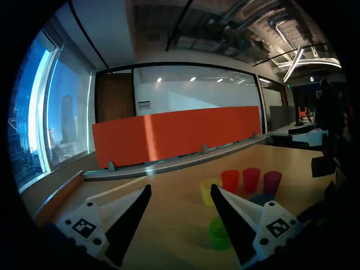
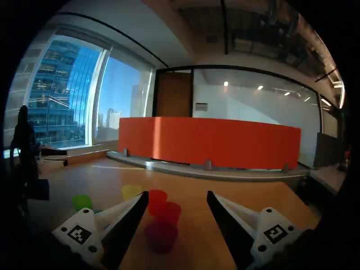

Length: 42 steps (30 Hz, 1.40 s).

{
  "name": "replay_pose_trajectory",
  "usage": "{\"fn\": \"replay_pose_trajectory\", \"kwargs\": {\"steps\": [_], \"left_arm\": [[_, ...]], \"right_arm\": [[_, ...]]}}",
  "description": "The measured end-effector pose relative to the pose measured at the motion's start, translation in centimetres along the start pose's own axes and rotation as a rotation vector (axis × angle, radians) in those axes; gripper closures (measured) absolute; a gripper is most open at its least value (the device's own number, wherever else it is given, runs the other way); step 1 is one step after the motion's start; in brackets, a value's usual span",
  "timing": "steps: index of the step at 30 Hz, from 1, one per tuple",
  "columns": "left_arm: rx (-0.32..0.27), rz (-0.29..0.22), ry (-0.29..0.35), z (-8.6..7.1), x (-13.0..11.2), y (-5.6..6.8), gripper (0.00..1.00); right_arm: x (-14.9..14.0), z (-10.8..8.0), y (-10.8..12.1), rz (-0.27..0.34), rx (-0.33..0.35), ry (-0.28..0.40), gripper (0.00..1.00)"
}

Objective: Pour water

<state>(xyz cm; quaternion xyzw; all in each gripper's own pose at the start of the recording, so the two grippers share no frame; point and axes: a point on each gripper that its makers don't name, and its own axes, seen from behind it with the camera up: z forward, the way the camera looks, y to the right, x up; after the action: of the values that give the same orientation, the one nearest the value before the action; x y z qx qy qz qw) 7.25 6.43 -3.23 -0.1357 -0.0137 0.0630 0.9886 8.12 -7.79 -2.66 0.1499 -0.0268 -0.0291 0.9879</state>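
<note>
Wooden table [image 1: 175, 211] lies under the left gripper [image 1: 180, 188], held level, jaws wide apart and empty; coloured cups [image 1: 251, 179] stand just beyond its right finger. Likewise the right gripper [image 2: 177, 194] hovers level, gaping, empty, a purple cup [image 2: 160, 236] below, between its fingers.

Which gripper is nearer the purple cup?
Right. The purple cup sits just ahead of the right gripper, low and roughly centred on its open jaws. From the left gripper it stands farther off, ahead and to its right.
</note>
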Motion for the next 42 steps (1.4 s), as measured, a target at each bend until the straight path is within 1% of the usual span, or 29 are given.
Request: {"fn": "replay_pose_trajectory", "kwargs": {"steps": [5, 9, 15, 18, 21, 24, 27, 32, 36, 42], "left_arm": [[0.062, -0.021, 0.017, 0.0, 0.7, -1.6, 0.02], [0.106, -0.028, 0.033, 0.1, 1.4, -2.7, 0.02], [0.151, -0.043, 0.068, -0.1, 2.2, -3.6, 0.02], [0.17, -0.042, 0.073, -0.2, 2.0, -4.1, 0.02], [0.188, -0.04, 0.068, -0.4, 1.6, -4.4, 0.02], [0.197, -0.043, 0.06, -0.6, 0.9, -4.5, 0.02], [0.202, -0.046, 0.054, -0.6, 0.3, -4.5, 0.02], [0.216, -0.054, 0.057, -0.4, -0.1, -4.5, 0.02], [0.226, -0.054, 0.065, -0.4, -0.3, -4.7, 0.02], [0.257, -0.053, 0.07, -0.6, -1.0, -4.9, 0.02]], "right_arm": [[1.3, 0.1, 1.9, 0.006, -0.078, 0.045, 0.0], [2.3, 0.2, 2.9, 0.007, -0.121, 0.079, 0.0], [3.3, -0.2, 4.4, 0.023, -0.195, 0.13, 0.0], [2.9, -0.6, 5.3, 0.029, -0.232, 0.143, 0.0], [2.3, -0.9, 6.1, 0.034, -0.263, 0.139, 0.0], [1.6, -1.3, 6.4, 0.036, -0.281, 0.13, 0.0], [0.4, -1.5, 6.1, 0.035, -0.28, 0.112, 0.0], [-1.4, -1.8, 5.9, 0.049, -0.286, 0.083, 0.0], [-2.5, -2.1, 5.6, 0.063, -0.286, 0.065, 0.0], [-3.5, -2.5, 5.5, 0.062, -0.283, 0.04, 0.0]]}}
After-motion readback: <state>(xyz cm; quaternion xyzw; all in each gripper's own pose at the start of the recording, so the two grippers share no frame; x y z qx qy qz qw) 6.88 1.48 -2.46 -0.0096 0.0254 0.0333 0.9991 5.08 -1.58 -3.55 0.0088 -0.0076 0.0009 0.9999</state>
